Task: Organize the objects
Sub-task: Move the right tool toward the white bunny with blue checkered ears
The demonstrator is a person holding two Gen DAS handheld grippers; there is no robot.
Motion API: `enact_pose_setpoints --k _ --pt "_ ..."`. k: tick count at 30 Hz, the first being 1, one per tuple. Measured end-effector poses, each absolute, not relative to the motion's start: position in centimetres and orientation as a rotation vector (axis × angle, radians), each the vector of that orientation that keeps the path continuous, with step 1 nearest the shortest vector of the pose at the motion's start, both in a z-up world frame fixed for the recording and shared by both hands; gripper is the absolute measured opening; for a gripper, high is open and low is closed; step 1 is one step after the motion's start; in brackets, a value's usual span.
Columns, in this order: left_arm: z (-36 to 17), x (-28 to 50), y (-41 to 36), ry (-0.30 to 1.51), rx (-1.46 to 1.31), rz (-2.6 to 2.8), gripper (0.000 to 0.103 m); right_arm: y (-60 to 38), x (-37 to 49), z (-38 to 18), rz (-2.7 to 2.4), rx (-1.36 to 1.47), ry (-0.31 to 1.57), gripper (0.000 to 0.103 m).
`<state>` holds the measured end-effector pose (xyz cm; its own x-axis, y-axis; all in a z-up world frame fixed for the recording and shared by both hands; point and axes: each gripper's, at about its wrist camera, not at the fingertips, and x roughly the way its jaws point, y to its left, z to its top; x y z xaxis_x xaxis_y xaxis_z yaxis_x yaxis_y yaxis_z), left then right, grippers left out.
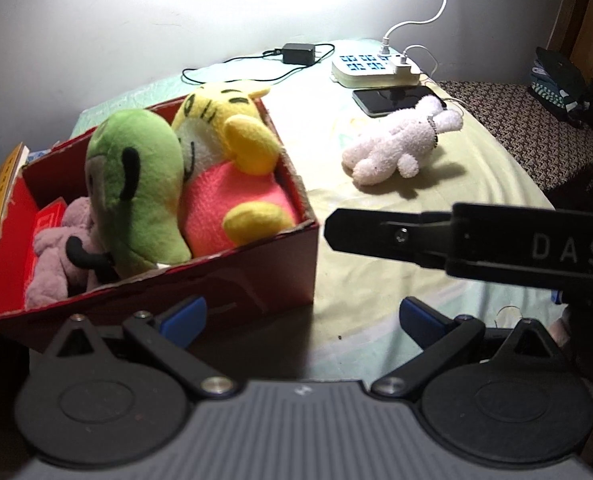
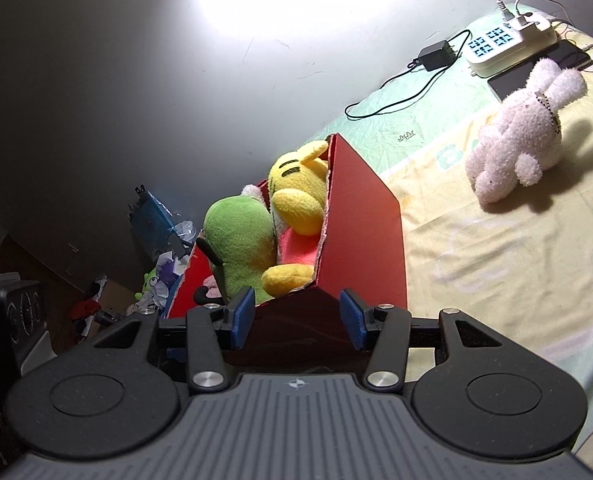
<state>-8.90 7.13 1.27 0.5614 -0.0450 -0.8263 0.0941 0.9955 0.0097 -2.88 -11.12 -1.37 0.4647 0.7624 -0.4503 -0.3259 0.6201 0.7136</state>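
A red cardboard box (image 1: 256, 276) (image 2: 360, 216) sits on the bed and holds a green plush (image 1: 136, 192) (image 2: 236, 236), a yellow and pink plush (image 1: 232, 160) (image 2: 296, 200) and a mauve plush (image 1: 56, 256). A white plush rabbit (image 1: 396, 144) (image 2: 516, 144) lies on the sheet to the right of the box. My left gripper (image 1: 302, 320) is open and empty, just in front of the box's near wall. My right gripper (image 2: 296, 316) is open and empty at the box's near corner; its arm (image 1: 476, 240) crosses the left wrist view.
A white power strip (image 1: 376, 66) (image 2: 512, 44), a black phone (image 1: 396, 100) (image 2: 536, 68), a black adapter (image 1: 298, 54) (image 2: 436, 56) and cables lie at the bed's far end. A patterned seat (image 1: 536, 120) is at right. Clutter lies on the floor (image 2: 156, 280) at left.
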Motion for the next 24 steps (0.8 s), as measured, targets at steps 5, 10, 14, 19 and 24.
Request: enact_pose_setpoints --k 5,10,14,19,24 --pt "0.9 -8.9 4.8 0.970 0.085 -0.144 0.102 -13.0 -2.7 -2.1 0.677 0.607 0.860 0.051" --pt "0.5 -8.7 2.6 0.965 0.098 -0.206 0.102 -15.5 -2.3 -2.8 0.630 0.634 0.872 0.051" --pt "0.1 -8.4 0.5 0.954 0.127 -0.258 0.102 -17.6 -1.8 -3.2 0.595 0.644 0.874 0.051" --pt "-0.8 -7.4 -1.9 0.942 0.164 -0.290 0.102 -19.9 -0.9 -3.7 0.556 0.648 0.879 0.051" --pt "-2.0 -5.8 -3.3 0.946 0.174 -0.284 0.102 -21.9 0.5 -4.4 0.529 0.648 0.887 0.051"
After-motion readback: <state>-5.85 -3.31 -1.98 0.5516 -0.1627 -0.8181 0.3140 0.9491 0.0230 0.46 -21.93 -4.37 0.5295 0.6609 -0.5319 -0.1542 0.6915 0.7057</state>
